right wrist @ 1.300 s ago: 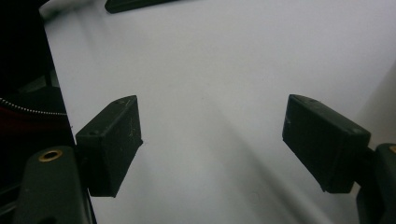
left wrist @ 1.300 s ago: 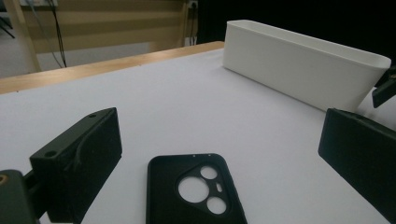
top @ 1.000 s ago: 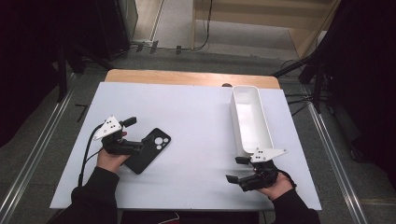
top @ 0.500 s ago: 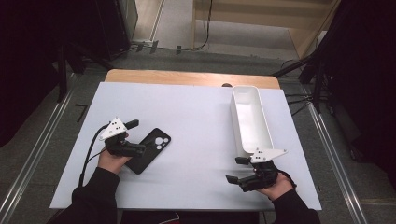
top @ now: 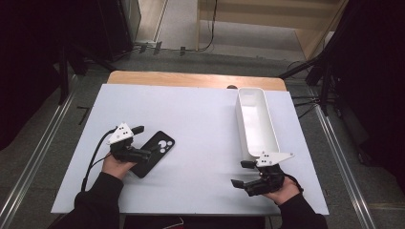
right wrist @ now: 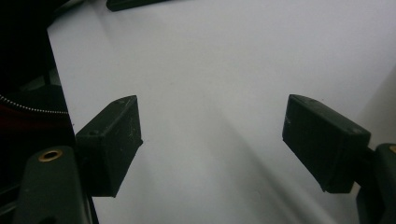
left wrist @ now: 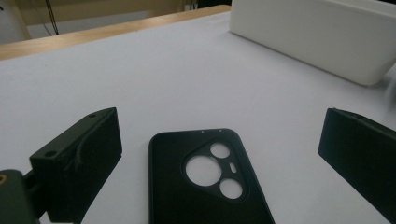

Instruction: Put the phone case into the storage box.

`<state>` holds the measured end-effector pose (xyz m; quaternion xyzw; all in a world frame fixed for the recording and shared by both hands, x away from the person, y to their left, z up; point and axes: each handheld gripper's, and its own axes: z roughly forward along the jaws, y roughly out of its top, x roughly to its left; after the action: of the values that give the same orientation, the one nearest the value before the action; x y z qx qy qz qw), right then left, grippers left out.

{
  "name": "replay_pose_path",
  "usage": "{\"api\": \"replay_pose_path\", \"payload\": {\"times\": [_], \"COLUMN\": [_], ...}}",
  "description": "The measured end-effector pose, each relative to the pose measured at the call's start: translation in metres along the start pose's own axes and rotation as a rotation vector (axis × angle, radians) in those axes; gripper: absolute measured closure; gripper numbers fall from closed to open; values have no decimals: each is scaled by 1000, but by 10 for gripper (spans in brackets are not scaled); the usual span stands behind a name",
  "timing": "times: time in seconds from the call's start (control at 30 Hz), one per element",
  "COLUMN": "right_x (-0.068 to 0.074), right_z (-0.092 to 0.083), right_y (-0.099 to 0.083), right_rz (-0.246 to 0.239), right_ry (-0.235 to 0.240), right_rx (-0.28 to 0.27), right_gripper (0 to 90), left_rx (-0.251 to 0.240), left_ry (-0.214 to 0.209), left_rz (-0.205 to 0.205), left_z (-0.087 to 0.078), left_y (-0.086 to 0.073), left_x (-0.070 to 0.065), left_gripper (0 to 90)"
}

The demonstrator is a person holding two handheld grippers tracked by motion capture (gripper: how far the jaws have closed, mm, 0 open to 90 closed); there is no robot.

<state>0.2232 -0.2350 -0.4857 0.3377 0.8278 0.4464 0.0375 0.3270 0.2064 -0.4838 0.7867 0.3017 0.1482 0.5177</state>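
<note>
White sheeting covers the table (top: pixel 200 124), whose wooden far edge shows beyond the sheet, with grey floor and dark stands around it. Taking the long white bin (top: pixel 255 121) as the landmark: it stands on the table's right part, lengthwise from the far edge toward the person, open side up. In the left gripper view the same bin's white wall (left wrist: pixel 317 35) crosses the upper right corner. Well to the left of the bin, and nearer the person than its far end, lies the black phone case (top: pixel 154 151), flat on the sheet, its camera cut-outs at the end pointing toward the bin's far end. The left gripper (top: pixel 143 142) sits at the case's near left end; in the left gripper view its jaws stand wide apart on either side of the phone case (left wrist: pixel 205 182), not pressing on it, so it is released. Just at the bin's near end, slightly to its right, the right gripper (top: pixel 242 173) rests in the person's hand, pointing left away from the bin; its jaws stand apart over bare sheet, released and holding nothing.
</note>
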Motion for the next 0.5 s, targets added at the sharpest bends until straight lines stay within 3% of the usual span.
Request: {"api": "replay_pose_path", "payload": {"times": [0.23,0.5], "right_x": [0,2], "right_z": [0,0], "right_y": [0,1], "right_rz": [-2,-2], "right_ry": [2,10], "right_rx": [-1,-8], "right_gripper": [183,183], "left_rx": [62,169], "left_ry": [11,20], "left_rz": [-7,-8], "left_z": [4,11], "left_y": [-4,-10], "left_x": [-2,-5], "left_gripper": [0,0]}}
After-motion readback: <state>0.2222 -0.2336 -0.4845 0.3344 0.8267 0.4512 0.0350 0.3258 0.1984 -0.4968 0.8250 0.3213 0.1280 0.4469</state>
